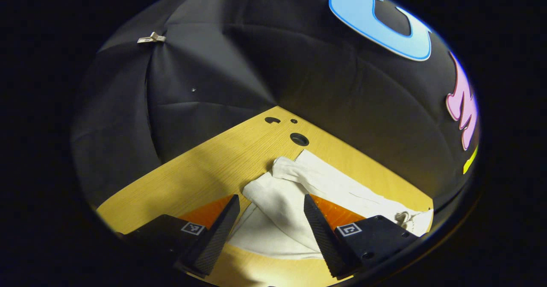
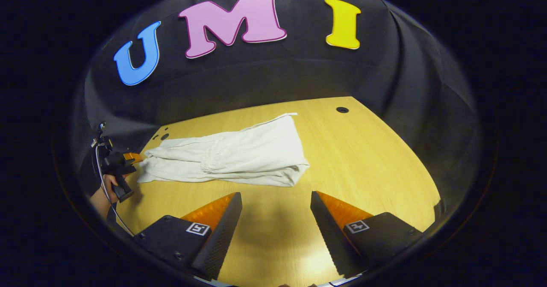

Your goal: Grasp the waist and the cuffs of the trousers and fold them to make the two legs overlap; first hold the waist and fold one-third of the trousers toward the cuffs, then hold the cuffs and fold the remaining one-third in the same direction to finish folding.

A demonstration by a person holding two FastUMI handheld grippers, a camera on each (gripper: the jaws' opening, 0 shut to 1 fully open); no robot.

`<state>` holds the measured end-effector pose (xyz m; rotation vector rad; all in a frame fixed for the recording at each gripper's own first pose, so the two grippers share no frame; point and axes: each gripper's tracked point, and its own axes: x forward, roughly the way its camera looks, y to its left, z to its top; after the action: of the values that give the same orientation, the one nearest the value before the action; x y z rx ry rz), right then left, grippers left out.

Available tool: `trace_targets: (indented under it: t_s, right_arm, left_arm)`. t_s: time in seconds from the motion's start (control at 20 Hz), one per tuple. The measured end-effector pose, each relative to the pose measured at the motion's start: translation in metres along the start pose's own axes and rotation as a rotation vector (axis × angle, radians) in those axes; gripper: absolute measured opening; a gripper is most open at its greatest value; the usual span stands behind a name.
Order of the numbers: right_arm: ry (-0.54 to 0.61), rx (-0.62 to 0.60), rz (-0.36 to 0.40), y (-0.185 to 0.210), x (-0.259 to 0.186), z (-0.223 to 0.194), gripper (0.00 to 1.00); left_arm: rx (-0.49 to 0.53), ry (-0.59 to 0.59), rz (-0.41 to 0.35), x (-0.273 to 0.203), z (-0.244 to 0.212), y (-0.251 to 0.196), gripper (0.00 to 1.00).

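Note:
White trousers (image 2: 239,156) lie lengthwise on the wooden table (image 2: 363,158). Their waist end is folded back over the legs, so the gathered waistband sits near the middle. My right gripper (image 2: 275,195) hovers open over bare table, just short of the folded right edge. At the far left, my left gripper (image 2: 136,156) is held by a hand (image 2: 102,197) at the cuff end. In the left gripper view, the crumpled cuffs of the trousers (image 1: 290,193) lie between the spread fingers of the left gripper (image 1: 270,201), which is open and does not pinch the cloth.
The table has round cable holes, one at the far right (image 2: 342,109) and a few near the cuffs (image 1: 299,139). Black cloth walls close in the table's back and sides. A small clip (image 1: 151,38) hangs on the wall.

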<state>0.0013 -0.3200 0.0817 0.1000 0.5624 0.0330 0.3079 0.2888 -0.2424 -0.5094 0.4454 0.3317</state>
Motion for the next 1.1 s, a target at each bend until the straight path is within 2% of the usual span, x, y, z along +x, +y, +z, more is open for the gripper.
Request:
trace_targets:
  t_s: [0.05,0.15,0.2,0.3,0.35,0.4,0.45,0.6,0.7,0.95,1.1]
  right_arm:
    - [0.006,0.01,-0.008,-0.007,-0.009,-0.004,0.99]
    - [0.017,0.031,-0.029,-0.021,-0.023,-0.013,0.99]
    - [0.027,0.032,-0.039,-0.026,-0.028,-0.019,0.98]
    - [0.06,0.025,-0.062,-0.038,-0.029,-0.029,0.98]
    - [0.066,0.027,-0.069,-0.042,-0.029,-0.028,0.99]
    - [0.057,0.034,-0.074,-0.043,-0.03,-0.024,0.99]
    - [0.04,0.044,-0.073,-0.043,-0.032,-0.018,0.99]
    - [0.009,0.04,-0.07,-0.043,-0.032,-0.008,0.99]
    - [-0.003,0.041,-0.08,-0.05,-0.035,-0.002,0.98]
    - [-0.01,0.08,-0.086,-0.053,-0.039,-0.001,0.99]
    - [-0.017,0.074,-0.091,-0.055,-0.043,-0.004,0.99]
  left_arm:
    - [0.018,0.028,0.021,0.008,-0.006,0.001,0.91]
    - [0.095,0.045,0.072,0.016,-0.018,0.001,0.98]
    - [0.143,0.05,0.084,0.018,-0.018,-0.003,0.94]
    - [0.281,0.08,0.135,0.024,-0.028,-0.005,0.99]
    - [0.312,0.062,0.128,0.026,-0.027,-0.012,0.99]
    - [0.298,0.071,0.117,0.03,-0.032,-0.017,1.0]
    - [0.272,0.06,0.12,0.028,-0.03,-0.018,0.85]
    - [0.28,0.074,0.113,0.026,-0.031,-0.016,0.83]
    - [0.307,0.094,0.081,0.028,-0.032,-0.022,0.76]
    - [0.273,0.105,0.05,0.024,-0.04,-0.03,0.34]
    - [0.301,0.091,0.038,0.02,-0.042,-0.033,0.19]
